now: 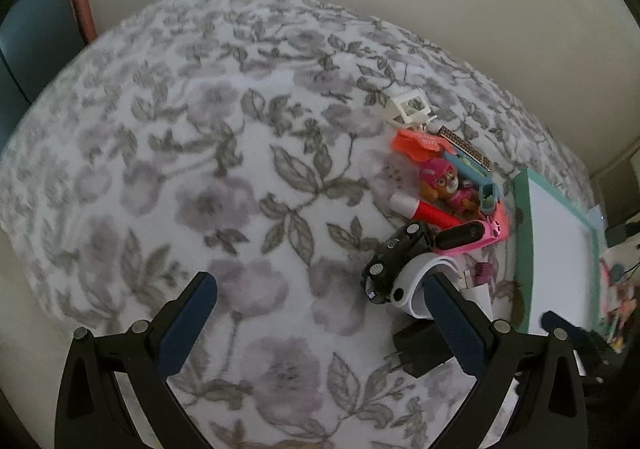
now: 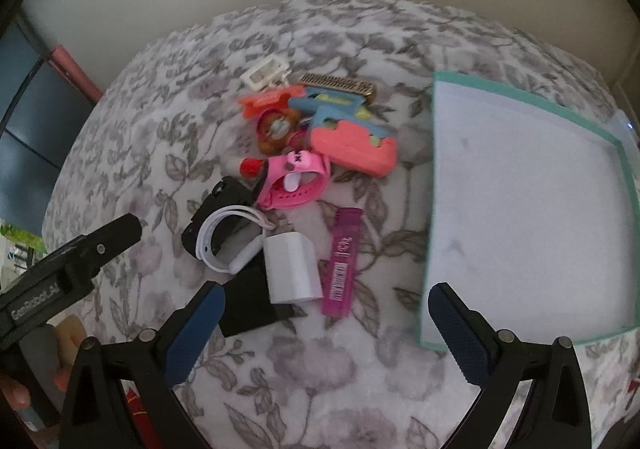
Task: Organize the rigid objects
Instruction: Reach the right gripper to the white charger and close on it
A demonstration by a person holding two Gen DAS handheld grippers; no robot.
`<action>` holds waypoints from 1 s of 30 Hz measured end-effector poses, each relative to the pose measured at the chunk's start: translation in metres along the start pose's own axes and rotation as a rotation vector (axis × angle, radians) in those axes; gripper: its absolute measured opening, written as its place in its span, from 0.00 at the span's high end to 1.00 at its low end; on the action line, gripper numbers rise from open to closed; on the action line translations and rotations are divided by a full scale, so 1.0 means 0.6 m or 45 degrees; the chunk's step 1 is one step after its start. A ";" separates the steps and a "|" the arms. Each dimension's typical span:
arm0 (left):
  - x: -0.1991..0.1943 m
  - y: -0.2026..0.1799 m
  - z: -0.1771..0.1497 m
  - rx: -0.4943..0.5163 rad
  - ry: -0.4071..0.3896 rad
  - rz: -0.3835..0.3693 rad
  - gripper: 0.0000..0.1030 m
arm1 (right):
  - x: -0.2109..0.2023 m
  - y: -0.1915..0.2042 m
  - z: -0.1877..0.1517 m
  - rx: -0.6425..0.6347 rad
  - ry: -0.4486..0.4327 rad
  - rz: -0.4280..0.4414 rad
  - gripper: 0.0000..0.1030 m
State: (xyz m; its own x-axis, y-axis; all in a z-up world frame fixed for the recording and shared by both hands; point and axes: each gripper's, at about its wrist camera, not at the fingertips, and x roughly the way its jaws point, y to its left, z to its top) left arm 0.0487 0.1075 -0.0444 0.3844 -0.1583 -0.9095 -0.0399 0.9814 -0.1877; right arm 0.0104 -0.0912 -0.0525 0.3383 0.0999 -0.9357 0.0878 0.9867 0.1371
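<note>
Looking from my right claw's camera, left to right: my left gripper (image 2: 100,245) enters at the edge, its jaws cut off, though its own camera shows them wide and empty. A black adapter (image 2: 248,309) lies half hidden under the white charger (image 2: 294,269). Just beside it, the pink lighter (image 2: 343,263), possibly a lighter only, lies long axis near-upright in frame. My right gripper (image 2: 326,323) hovers wide, empty. The teal-rimmed tray (image 2: 520,93) is cropped rightward.
</note>
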 end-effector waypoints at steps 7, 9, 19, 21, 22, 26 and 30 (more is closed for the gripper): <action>0.019 -0.010 -0.008 -0.014 -0.004 -0.122 0.00 | 0.026 0.010 0.008 -0.029 0.021 0.007 0.18; 0.025 -0.017 -0.010 0.005 -0.004 -0.118 0.00 | 0.032 0.013 0.010 -0.032 0.026 0.015 0.22; 0.043 -0.014 -0.015 0.023 0.028 -0.051 0.00 | 0.048 0.038 0.010 -0.109 0.027 0.049 0.55; 0.048 -0.012 -0.017 0.022 0.050 -0.041 0.00 | 0.051 0.042 0.010 -0.122 0.024 0.059 0.55; 0.052 -0.011 -0.017 0.017 0.068 -0.038 0.00 | 0.053 0.043 0.010 -0.120 0.024 0.065 0.55; 0.059 -0.008 -0.017 -0.001 0.100 0.002 0.00 | 0.055 0.038 0.011 -0.109 0.019 0.088 0.55; 0.063 0.000 -0.017 -0.056 0.143 0.018 0.00 | 0.058 0.035 0.012 -0.095 0.014 0.108 0.55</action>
State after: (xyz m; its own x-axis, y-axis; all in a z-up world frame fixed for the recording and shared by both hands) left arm 0.0538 0.1007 -0.0825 0.2778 -0.1581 -0.9475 -0.0858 0.9783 -0.1884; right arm 0.0310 -0.0677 -0.0796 0.3310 0.1846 -0.9254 -0.0112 0.9814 0.1918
